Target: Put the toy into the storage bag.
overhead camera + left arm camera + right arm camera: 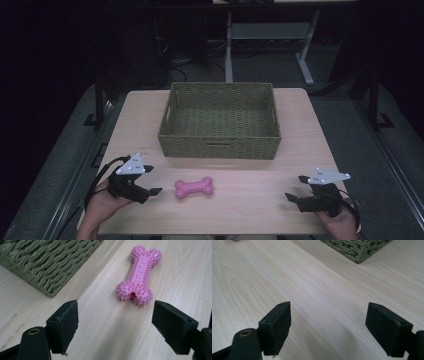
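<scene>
A pink spiky bone-shaped toy [194, 187] lies flat on the wooden table [300, 135], in front of a green woven basket [220, 145]. My left gripper [152, 180] is open just left of the toy, jaws pointing at it. In the left gripper view the toy [138, 277] lies a little ahead of the wide-apart jaws of the left gripper [116, 323], slightly right of centre. My right gripper [297, 188] stands open near the table's front right with bare wood between its jaws; in its own view the right gripper [328, 326] faces the basket's corner [359, 247].
The basket looks empty in the high view and takes up the table's middle and back. Bare tabletop runs between the toy and the right gripper. Dark floor, table legs and cables lie beyond the far edge. The person's hands rest at the front edge.
</scene>
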Demonstrator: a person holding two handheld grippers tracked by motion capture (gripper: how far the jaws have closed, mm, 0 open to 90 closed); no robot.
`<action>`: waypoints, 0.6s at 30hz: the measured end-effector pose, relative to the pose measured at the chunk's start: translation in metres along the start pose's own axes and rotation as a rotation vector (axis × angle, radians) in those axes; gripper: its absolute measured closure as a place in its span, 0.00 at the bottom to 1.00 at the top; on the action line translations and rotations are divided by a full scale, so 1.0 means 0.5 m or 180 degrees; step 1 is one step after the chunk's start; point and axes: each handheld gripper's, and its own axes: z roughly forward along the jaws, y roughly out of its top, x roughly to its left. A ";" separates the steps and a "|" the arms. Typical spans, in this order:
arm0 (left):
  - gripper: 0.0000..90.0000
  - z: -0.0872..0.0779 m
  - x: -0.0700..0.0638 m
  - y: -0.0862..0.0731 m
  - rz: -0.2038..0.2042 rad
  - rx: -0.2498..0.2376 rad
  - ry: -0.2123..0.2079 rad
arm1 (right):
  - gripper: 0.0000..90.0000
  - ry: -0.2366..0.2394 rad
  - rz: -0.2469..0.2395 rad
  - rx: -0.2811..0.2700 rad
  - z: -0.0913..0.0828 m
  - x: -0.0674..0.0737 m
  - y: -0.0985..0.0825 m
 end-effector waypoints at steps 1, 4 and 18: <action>0.23 -0.001 -0.001 0.011 0.0047 0.0034 0.0001 | 0.22 0.0006 -0.0020 -0.0019 -0.001 0.000 0.000; 0.23 -0.001 -0.003 0.022 0.0080 0.0053 -0.0041 | 0.22 0.0007 -0.0014 -0.0034 -0.003 0.002 0.002; 0.23 0.062 -0.024 0.080 0.0330 0.0413 -0.0288 | 0.22 0.0045 -0.0067 -0.0006 0.001 0.007 0.005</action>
